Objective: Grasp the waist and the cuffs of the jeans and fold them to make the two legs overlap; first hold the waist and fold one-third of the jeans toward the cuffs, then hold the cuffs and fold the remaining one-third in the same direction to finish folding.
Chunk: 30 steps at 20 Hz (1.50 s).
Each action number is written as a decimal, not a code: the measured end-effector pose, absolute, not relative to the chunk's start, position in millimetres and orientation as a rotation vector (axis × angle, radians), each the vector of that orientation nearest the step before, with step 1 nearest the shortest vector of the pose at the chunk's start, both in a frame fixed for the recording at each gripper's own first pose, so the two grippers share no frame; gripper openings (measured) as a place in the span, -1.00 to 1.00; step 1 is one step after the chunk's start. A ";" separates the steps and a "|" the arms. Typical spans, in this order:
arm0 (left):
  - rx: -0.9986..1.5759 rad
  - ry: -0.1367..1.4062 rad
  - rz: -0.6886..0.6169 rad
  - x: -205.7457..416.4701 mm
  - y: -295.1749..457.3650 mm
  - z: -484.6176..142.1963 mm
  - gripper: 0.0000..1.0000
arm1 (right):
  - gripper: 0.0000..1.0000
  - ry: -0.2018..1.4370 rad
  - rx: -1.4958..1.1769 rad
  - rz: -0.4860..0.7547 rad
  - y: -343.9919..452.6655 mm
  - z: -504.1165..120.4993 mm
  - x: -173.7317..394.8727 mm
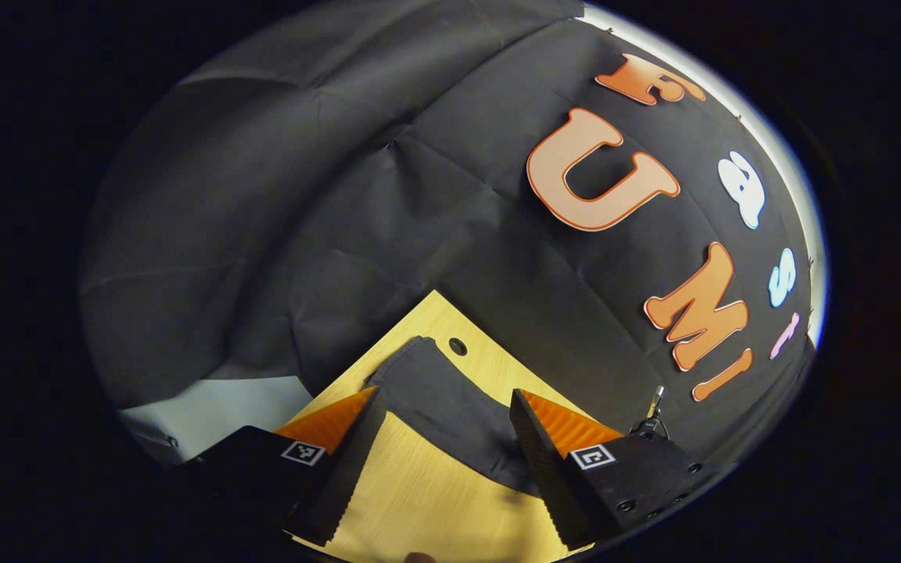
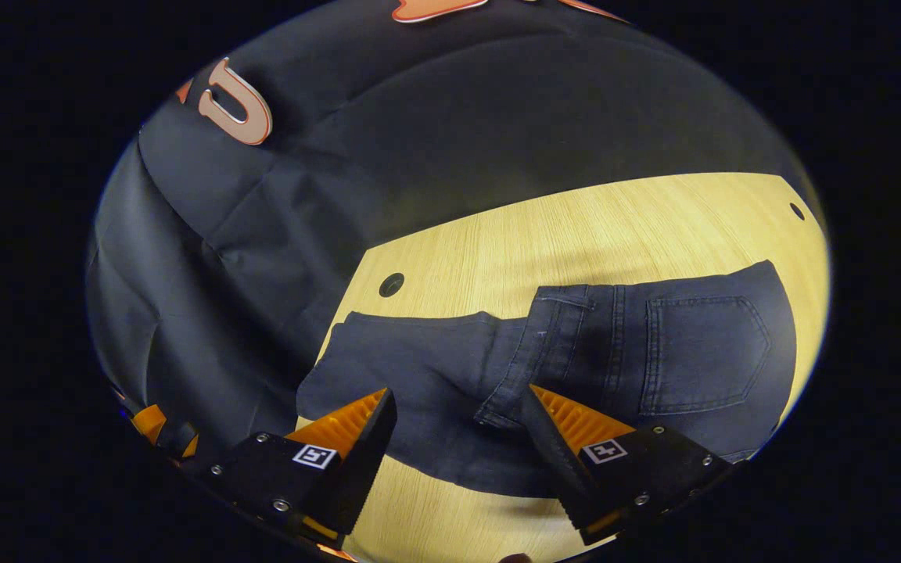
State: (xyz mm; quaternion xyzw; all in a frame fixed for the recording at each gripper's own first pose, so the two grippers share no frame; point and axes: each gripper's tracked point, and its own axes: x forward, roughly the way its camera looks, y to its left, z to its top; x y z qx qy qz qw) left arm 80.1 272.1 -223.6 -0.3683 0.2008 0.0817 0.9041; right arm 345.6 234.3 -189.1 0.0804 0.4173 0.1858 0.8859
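Note:
Dark jeans [image 2: 654, 352] lie flat on the wooden table [image 2: 576, 227]. The waist part, back pocket up, is folded over the legs, and its waistband [image 2: 533, 344] lies across them. The cuff end [image 2: 357, 344] reaches toward the table's edge. My right gripper [image 2: 457, 407] hovers open just over the legs beside the waistband, with nothing between its fingers. In the left gripper view, the cuff end of the jeans [image 1: 419, 367] lies ahead of my left gripper [image 1: 444, 399], which is open and holds nothing.
A round hole [image 2: 391, 284] is in the table near the cuff end, and it also appears as a hole [image 1: 457, 346] beyond the jeans. Black cloth walls surround the table. An orange and black gripper part [image 2: 157, 426] shows at the lower left.

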 end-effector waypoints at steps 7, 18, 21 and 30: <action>-1.020 0.522 0.238 137.3 280.7 -301.1 0.95 | 0.97 0.896 0.419 0.323 179.7 -164.4 318.7; -1.222 0.618 0.367 197.1 297.5 -425.0 0.96 | 0.97 0.907 0.548 0.086 62.7 -162.1 299.4; -1.349 0.522 0.358 228.0 294.6 -425.2 0.94 | 0.97 0.911 0.593 0.081 59.1 -160.4 297.5; -1.048 0.763 0.220 266.6 213.2 -433.5 0.35 | 0.97 0.895 0.686 0.061 39.6 -152.3 285.9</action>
